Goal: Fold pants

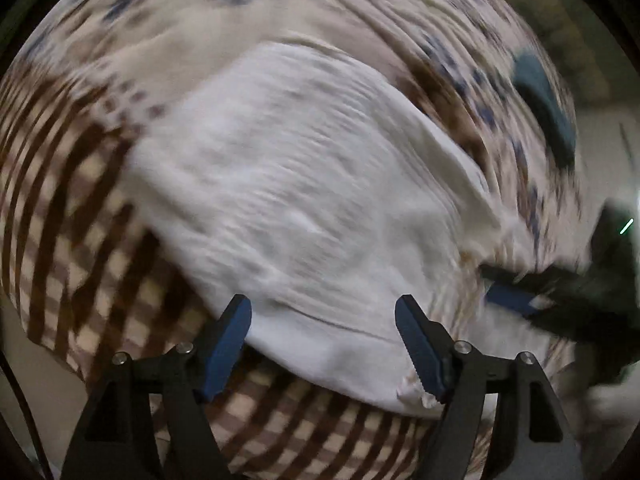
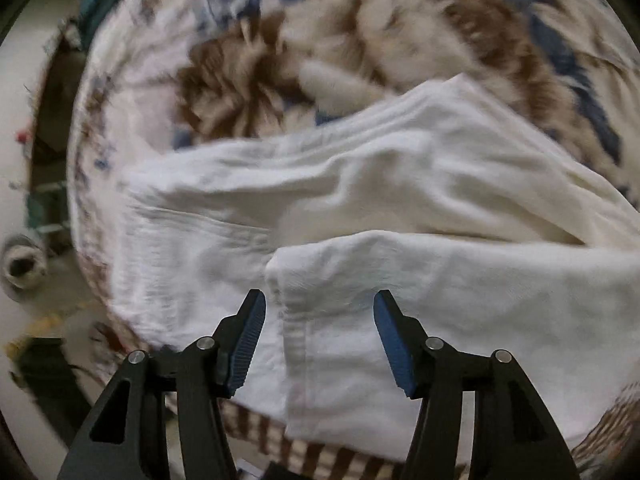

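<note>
- White, crinkled cotton-like cloth: the pants, lying on a patterned bedspread and taking up most of its middle in both wrist views.
- Fold state: in the right wrist view one layer lies over another, the upper panel's rounded corner sitting near the bedspread's near edge; a stitched hem or seam runs down beside that corner.
- Surface: fine ribbed wrinkles across the broad panel in the left wrist view, with a soft ridge and a shallow crease near the lower edge; a small frayed or gathered bit shows at the lower right corner of the cloth.
- Bedspread: cream ground, brown and blue flower print farther off, brown check along the near edge.
- Left claw: jaws standing apart over the pants' near edge, nothing pinched; the right finger lies just beside the frayed corner.
- Right claw: jaws apart above the folded corner, cloth showing between them but not pressed.
- Both views are motion-blurred; finer detail cannot be told.
</note>
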`<state>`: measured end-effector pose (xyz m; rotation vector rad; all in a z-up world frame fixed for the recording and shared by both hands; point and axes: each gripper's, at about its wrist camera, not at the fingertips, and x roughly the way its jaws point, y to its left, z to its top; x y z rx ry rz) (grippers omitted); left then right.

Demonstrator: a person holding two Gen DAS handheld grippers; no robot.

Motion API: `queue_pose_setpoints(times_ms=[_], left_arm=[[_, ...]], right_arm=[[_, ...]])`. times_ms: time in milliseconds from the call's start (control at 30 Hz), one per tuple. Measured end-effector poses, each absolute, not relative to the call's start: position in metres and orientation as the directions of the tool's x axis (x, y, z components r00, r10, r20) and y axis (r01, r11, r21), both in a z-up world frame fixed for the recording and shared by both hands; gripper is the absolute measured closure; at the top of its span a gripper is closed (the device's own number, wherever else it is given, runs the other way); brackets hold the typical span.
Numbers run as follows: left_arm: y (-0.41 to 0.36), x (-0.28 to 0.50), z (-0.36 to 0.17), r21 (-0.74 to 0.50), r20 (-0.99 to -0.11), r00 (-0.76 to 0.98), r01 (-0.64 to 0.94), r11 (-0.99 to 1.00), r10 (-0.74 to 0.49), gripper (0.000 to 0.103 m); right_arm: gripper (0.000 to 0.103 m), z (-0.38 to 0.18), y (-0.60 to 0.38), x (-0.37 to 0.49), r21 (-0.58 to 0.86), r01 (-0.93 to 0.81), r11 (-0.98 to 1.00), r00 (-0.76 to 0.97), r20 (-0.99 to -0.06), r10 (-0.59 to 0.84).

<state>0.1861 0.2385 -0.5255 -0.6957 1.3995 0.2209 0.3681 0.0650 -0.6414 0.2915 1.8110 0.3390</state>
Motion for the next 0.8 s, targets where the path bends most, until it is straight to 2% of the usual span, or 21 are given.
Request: queue_pose_setpoints(times_ms=[133, 233, 400, 567, 800], left_arm=[[0.289, 0.166, -0.552, -0.546, -0.825, 0.349, -0.695, 0.468, -0.444, 0.030], [0.308, 0.152, -0.573, -0.622, -0.747, 0.468, -0.743, 0.248, -0.471, 0.030], [0.304, 0.139, -0.556, -0.635, -0.744, 0.495, -0.732, 0.245, -0.449, 0.030], [0.315, 0.123, -0.530, -0.582, -0.811, 0.486, -0.729, 0.361, -0.325, 0.030], [0.341, 0.167, -0.580, -0.600, -0.795, 0.482, -0.712, 0.365, -0.369, 0.030]], right_arm=[[0.039, -0.646, 0.070, 0.367, 0.356, 0.032, 0.934, -0.273, -0.896, 0.351], [0.038, -0.647, 0.065, 0.365, 0.385, 0.083, 0.919, -0.282, -0.876, 0.392], [0.038, -0.648, 0.056, 0.356, 0.388, 0.141, 0.911, -0.302, -0.859, 0.413], [0.038, -0.648, 0.049, 0.348, 0.391, 0.138, 0.910, -0.317, -0.853, 0.415], [0.038, -0.652, 0.053, 0.347, 0.387, 0.140, 0.911, -0.319, -0.854, 0.411]])
